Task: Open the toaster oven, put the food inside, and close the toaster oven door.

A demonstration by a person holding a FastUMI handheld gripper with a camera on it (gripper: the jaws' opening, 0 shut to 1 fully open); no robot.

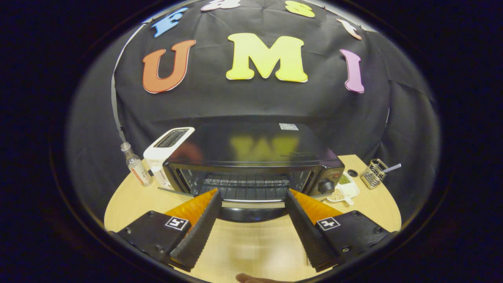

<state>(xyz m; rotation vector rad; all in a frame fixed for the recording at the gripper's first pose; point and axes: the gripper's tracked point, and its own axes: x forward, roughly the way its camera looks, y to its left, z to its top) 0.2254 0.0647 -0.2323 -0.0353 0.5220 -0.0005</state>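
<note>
With the toaster oven [251,165] sitting mid-table against the booth wall, door [253,210] dropped open toward the gripper [251,192] and wire rack [247,184] bare inside. Spread wide, both fingers [200,228] empty, tips straddling the lowered door's front edge, nothing pinched between them. No food loaded yet, so judged as past the opening step, with fetching and loading still ahead. Just right of the oven, a white divided dish [346,190] with beans or peas, probably the food, though hard to say. Farther right, a wire basket [373,173]; to the left, a white toaster [167,151] and a small clear bottle [135,165] on the wooden table [251,243]. Risks from here: fingers catching the door edge on pulling back and jolting the oven; a swing rightward clipping the oven's knob [326,186]; a tilted dish spilling its loose contents
</note>
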